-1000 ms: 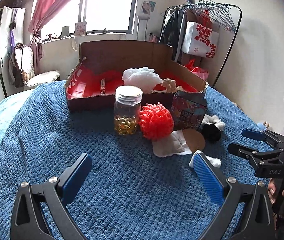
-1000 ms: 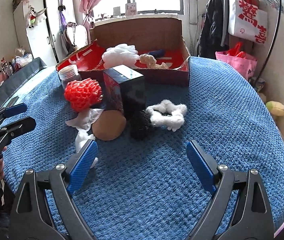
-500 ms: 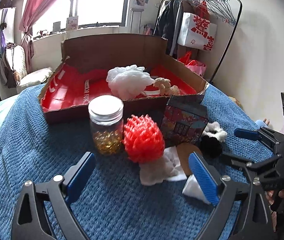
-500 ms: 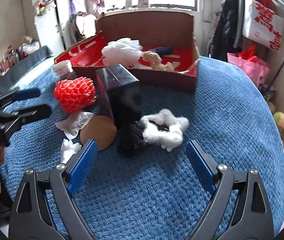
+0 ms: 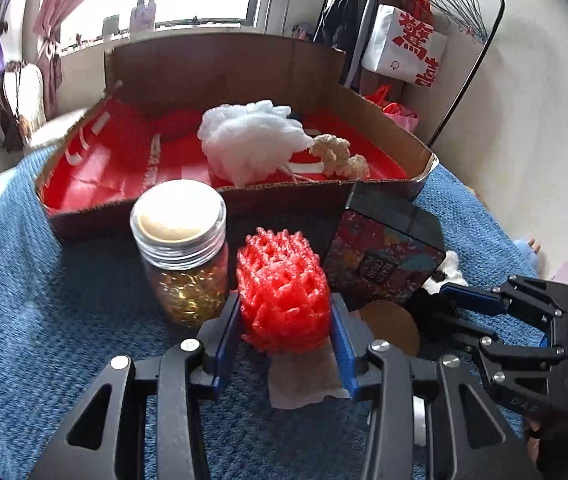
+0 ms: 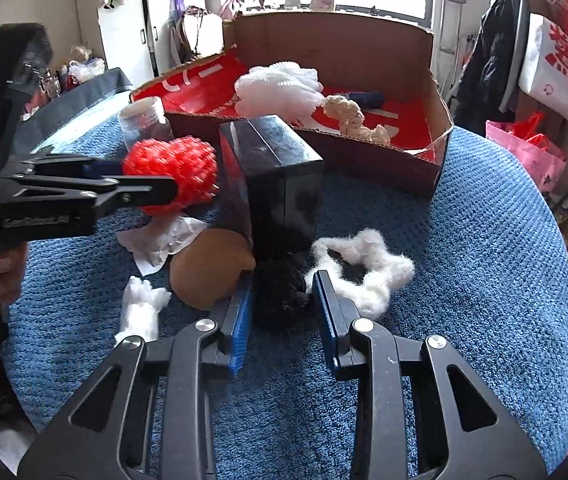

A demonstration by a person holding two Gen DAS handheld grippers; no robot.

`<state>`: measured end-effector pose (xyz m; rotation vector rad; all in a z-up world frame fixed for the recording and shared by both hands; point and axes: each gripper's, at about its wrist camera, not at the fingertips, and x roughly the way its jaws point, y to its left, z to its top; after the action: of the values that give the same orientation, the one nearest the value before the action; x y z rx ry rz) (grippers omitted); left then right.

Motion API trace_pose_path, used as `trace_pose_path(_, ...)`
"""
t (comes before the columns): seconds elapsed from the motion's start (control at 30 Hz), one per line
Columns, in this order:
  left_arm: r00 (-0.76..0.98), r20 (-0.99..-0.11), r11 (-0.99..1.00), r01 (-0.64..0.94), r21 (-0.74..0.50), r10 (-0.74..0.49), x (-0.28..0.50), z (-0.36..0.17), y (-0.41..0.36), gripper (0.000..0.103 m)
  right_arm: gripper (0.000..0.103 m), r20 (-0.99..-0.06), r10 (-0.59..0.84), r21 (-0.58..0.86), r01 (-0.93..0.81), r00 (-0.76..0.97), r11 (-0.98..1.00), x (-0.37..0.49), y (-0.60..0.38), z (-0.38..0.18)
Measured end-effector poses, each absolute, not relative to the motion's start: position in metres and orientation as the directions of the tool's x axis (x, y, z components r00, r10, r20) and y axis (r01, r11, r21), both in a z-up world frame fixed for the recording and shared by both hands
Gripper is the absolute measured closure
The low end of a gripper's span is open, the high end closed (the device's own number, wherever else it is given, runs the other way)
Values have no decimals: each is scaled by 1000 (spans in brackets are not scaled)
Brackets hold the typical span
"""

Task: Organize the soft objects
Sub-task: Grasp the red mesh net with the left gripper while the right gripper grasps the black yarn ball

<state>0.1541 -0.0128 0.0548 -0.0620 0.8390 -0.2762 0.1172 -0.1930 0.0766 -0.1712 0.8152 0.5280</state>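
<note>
Left gripper (image 5: 285, 330) closing its blue pads on a red, spiky foam-mesh ball (image 5: 283, 294), pads touching both flanks of it. Ball resting on a blue waffle-knit blanket (image 5: 44, 320), partly over a crumpled white tissue sheet (image 5: 304, 376). Just left of the ball, a glass jar with a silver screw lid (image 5: 183, 248), filled with golden capsules. Just right, a dark patterned carton with a glossy black top (image 5: 384, 256), standing upright.

Right gripper (image 6: 282, 304) pinched on a black fuzzy scrunchie (image 6: 280, 292), blue pads pressed into either side (as tight as these tongs go). Touching the black one on its right, a white fluffy scrunchie (image 6: 368, 268) flat on the blanket. To the left, a round brown cork-like disc (image 6: 208, 272) leaning against the carton, and a small white cotton tuft (image 6: 142, 308) lying apart near the blanket's front.

Behind everything, an open cardboard box with a red lining (image 5: 388, 120), near wall touching the carton's back. Inside it, a white mesh bath pouf (image 5: 248, 140) and a beige knotted rope piece (image 5: 340, 156) beside it; something dark blue (image 6: 364, 98) farther back, too hidden to name.

A hand (image 6: 6, 272) visible at the left gripper's handle in the right view.
</note>
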Motion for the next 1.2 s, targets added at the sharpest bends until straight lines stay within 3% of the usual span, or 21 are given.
trace_pose_path(0.67,680,-671,948,295,-116,-294,89,69,8,62,80,-721,401,95,-493,565,865,80,-193,82)
trace_pose_path(0.77,669,-685,949,298,-108,-288,80,59,17,58,79,-724,399,104,-483,562,870,73,-192,78)
trace_pose_path(0.83,665,-692,951,292,-103,-280,78,51,21,50,78,-723,394,108,-470,568,876,71,-192,76)
trace_pose_path(0.93,661,-697,952,289,-104,-277,78,44,23,32,73,-730,375,111,-443,571,890,69,-193,74)
trace_pose_path(1.0,662,-695,949,298,-100,-281,79,43,22,29,54,-734,358,103,-427,576,898,66,-193,73)
trace_pose_path(1.03,661,-696,949,300,-98,-281,80,42,21,29,34,-732,356,103,-423,580,900,63,-193,72)
trace_pose_path(1.2,662,-694,949,297,-104,-283,91,43,21,29,32,-723,365,126,-408,587,904,63,-192,71)
